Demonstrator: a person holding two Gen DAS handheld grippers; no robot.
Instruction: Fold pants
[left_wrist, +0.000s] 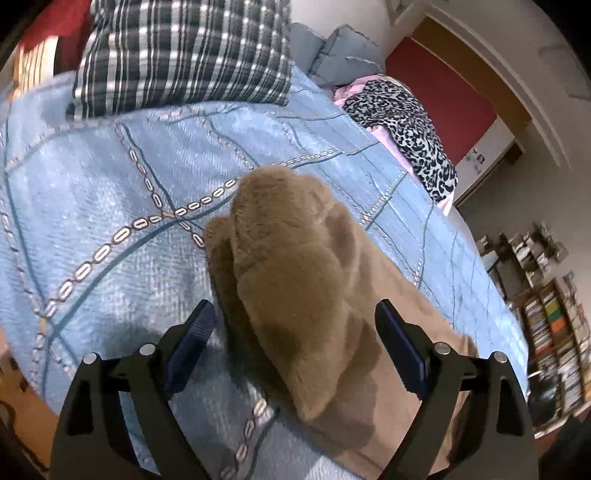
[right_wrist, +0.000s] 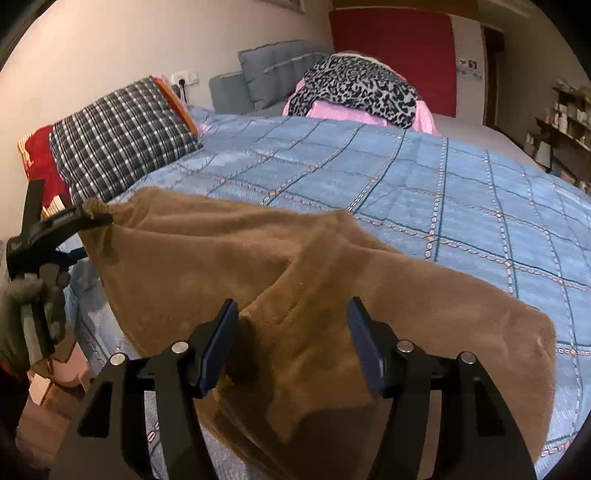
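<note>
Brown fleece pants (right_wrist: 221, 258) hang in a sagging span over the blue patterned bedspread (right_wrist: 461, 192), lifted at two spots. My right gripper (right_wrist: 293, 306) is shut on a thick bunch of them, and both blue pads press into the fleece. At the left of the right wrist view a gloved hand (right_wrist: 26, 306) holds my left gripper (right_wrist: 92, 236), and a corner of the pants is draped over its upper finger. In the left wrist view the left gripper (left_wrist: 295, 310) stands wide, with the bunched pants (left_wrist: 295, 258) between the fingers. Bedspread shows beside its left pad.
A plaid pillow (right_wrist: 118, 140) lies at the head of the bed. Beyond it are grey cushions (right_wrist: 273, 62). A leopard-print cloth (right_wrist: 354, 88) lies on pink fabric at the far side. A bookshelf (left_wrist: 554, 325) stands past the bed's right edge.
</note>
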